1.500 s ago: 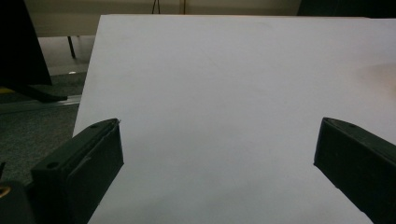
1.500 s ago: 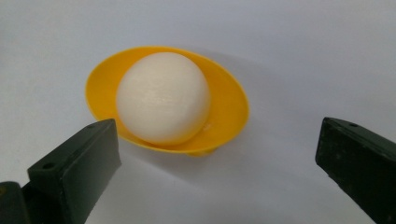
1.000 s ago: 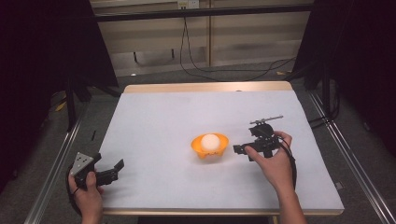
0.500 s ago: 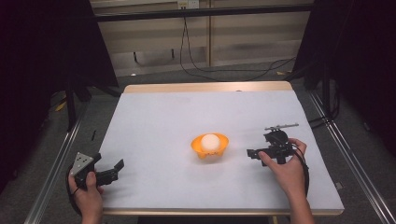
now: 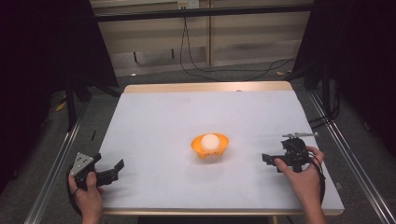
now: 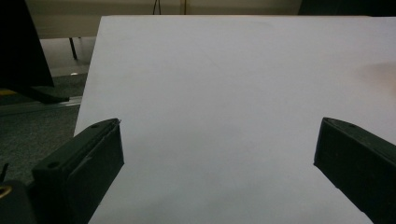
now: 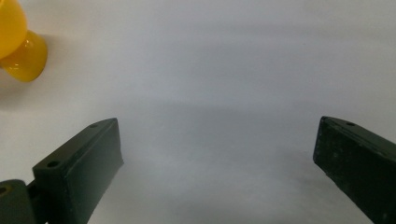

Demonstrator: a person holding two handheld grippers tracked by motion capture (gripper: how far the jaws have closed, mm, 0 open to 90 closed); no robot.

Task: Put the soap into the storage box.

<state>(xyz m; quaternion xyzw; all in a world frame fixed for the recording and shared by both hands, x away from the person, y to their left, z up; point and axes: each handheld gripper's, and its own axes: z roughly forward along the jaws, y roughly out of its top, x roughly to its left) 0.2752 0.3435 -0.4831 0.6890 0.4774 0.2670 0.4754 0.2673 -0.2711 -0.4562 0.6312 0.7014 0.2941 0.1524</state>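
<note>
An orange bowl [image 5: 210, 147] stands near the middle of the white table [image 5: 187, 121], and a white ball [image 5: 210, 141] rests inside it. My left gripper [image 5: 116, 170] sits low at the front left corner, open, jaws wide apart over bare table [image 6: 219, 116]. My right gripper [image 5: 267, 160] is at the right, held by a hand, open and empty, pointing left toward the bowl from a short distance. The bowl's yellow-orange foot [image 7: 21, 49] shows at the upper left of the right gripper view.
The table's front edge runs just below both hands. Metal rails [image 5: 51, 182] flank the table on both sides. Cables [image 5: 196, 51] hang over the floor behind the far wooden edge [image 5: 205, 87].
My right gripper has pulled back to the right, away from the bowl, and sunk slightly toward the front. The left gripper, bowl and ball have stayed put.
</note>
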